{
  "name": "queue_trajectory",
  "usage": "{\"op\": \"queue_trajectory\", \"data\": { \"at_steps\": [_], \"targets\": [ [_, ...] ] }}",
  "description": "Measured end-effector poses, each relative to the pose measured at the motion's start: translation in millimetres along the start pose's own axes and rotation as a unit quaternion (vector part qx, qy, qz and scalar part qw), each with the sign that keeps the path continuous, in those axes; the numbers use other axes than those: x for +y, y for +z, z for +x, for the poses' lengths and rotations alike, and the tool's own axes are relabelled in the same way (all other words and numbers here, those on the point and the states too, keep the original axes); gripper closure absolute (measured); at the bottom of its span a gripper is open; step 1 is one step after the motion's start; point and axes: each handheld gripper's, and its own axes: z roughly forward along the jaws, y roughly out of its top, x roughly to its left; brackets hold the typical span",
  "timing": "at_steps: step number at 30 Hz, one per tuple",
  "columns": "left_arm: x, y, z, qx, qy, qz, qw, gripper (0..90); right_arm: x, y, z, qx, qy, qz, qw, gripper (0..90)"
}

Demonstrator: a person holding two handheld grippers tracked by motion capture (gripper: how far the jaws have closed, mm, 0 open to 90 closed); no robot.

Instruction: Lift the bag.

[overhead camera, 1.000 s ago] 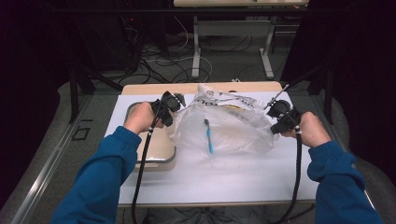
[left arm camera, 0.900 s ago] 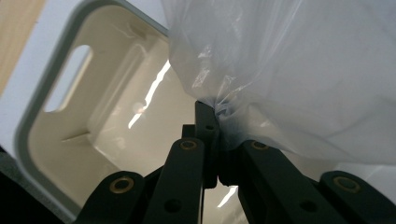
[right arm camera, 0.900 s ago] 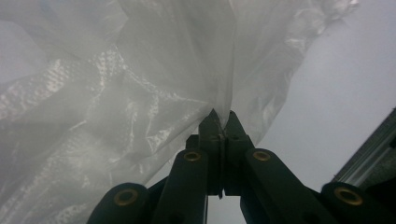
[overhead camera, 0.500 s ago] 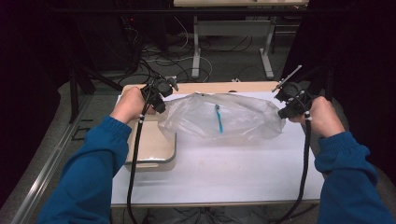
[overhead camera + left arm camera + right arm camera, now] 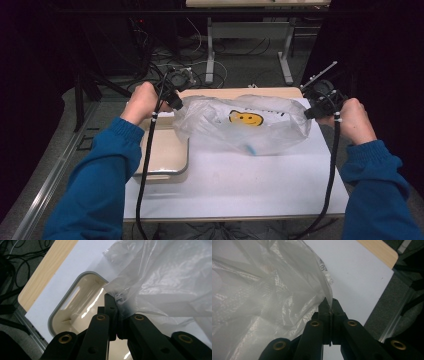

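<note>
White tabletop (image 5: 240,185) under me, both tools clamped on plastic: left gripper (image 5: 115,311) pinches the bag's (image 5: 240,125) left end over the beige tray (image 5: 75,307), right gripper (image 5: 329,308) pinches its right end, so the bag hangs stretched between them, long axis left-right, blue item (image 5: 250,149) inside near bottom.
</note>
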Motion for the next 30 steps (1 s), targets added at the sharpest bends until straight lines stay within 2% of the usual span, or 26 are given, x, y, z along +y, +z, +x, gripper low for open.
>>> {"op": "queue_trajectory", "data": {
  "at_steps": [1,2,3,4,10,11,12,13,17,20,23,29,30],
  "targets": [
    [0.9,4.2,-2.2,0.000,-0.004,0.003,1.0000,89.9,-0.8,7.0,-0.4,0.005,0.003,0.004,1.0000,90.0],
    [1.9,7.5,-3.2,-0.001,0.000,0.007,1.0000,89.9,-1.6,12.9,-1.1,0.004,0.007,0.005,1.0000,90.0],
    [2.4,11.0,-4.6,-0.002,-0.007,0.003,1.0000,89.9,-2.4,17.2,-1.8,0.006,0.009,0.010,0.9999,90.0],
    [3.1,15.0,-5.0,-0.001,-0.004,0.000,1.0000,89.9,-3.6,22.6,-1.7,0.004,0.011,0.007,0.9999,90.0],
    [3.4,37.9,-8.0,-0.006,-0.015,0.007,0.9998,89.9,-7.9,41.5,-2.4,0.012,0.019,0.008,0.9997,90.0],
    [3.0,42.1,-8.1,-0.004,-0.016,0.004,0.9999,89.9,-9.9,48.7,-3.0,0.014,0.021,0.016,0.9996,90.0],
    [2.7,44.8,-8.0,-0.005,-0.016,0.005,0.9998,89.9,-9.9,48.7,-3.0,0.014,0.021,0.016,0.9996,90.0],
    [1.9,47.9,-8.6,-0.004,-0.022,0.007,0.9997,89.9,-10.7,51.6,-3.0,0.016,0.022,0.015,0.9995,90.0],
    [-1.0,60.9,-8.6,-0.003,-0.031,0.000,0.9995,89.9,-16.1,63.5,-6.4,0.017,0.044,-0.001,0.9989,90.0],
    [-1.6,70.5,-11.0,-0.003,-0.037,-0.009,0.9993,89.9,-19.3,70.3,-7.3,0.009,0.047,-0.015,0.9988,90.0],
    [-0.1,80.6,-16.5,0.001,-0.038,-0.013,0.9992,89.8,-21.4,78.5,-5.3,0.010,0.054,-0.022,0.9982,90.0],
    [2.4,102.0,-26.6,0.006,-0.033,-0.008,0.9994,89.8,-28.8,102.3,-4.9,0.008,0.070,-0.020,0.9973,90.0],
    [2.1,104.4,-27.0,0.009,-0.032,-0.005,0.9994,89.9,-30.3,104.7,-6.3,0.004,0.066,-0.014,0.9977,90.0]
  ]
}}
